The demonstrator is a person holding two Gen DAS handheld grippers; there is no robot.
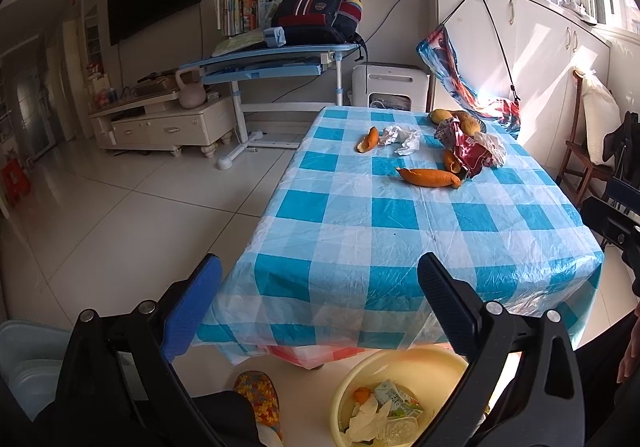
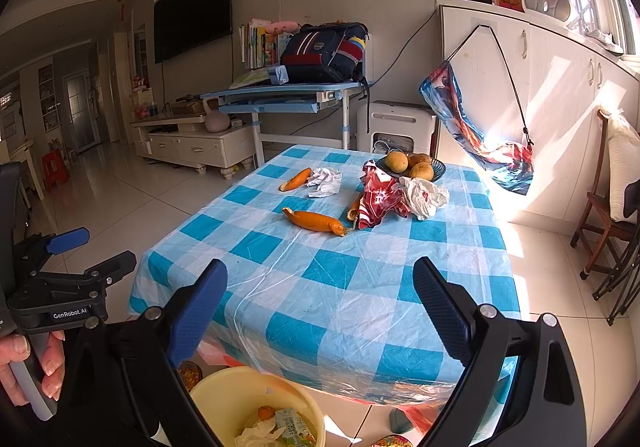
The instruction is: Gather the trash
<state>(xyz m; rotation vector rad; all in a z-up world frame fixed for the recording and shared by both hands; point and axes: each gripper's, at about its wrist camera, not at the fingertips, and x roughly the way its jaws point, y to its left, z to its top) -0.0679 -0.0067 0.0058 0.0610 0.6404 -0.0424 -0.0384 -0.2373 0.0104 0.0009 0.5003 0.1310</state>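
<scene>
Both grippers, left gripper and right gripper, hang level with jaws spread wide and empty above the yellow bin on the floor beside the worktop. Orange peels, crumpled tissue and red wrapper lie at the worktop's far end.

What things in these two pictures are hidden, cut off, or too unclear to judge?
- Yellow basin: in the left wrist view the right finger of the left tongs covers its right side; in the right wrist view the bottom edge cuts it off.
- Red snack bag: its print is too small to read.
- Peel beside the bag: mostly hidden behind it.
- Fruit plate: partly hidden by the bag in the left wrist view.
</scene>
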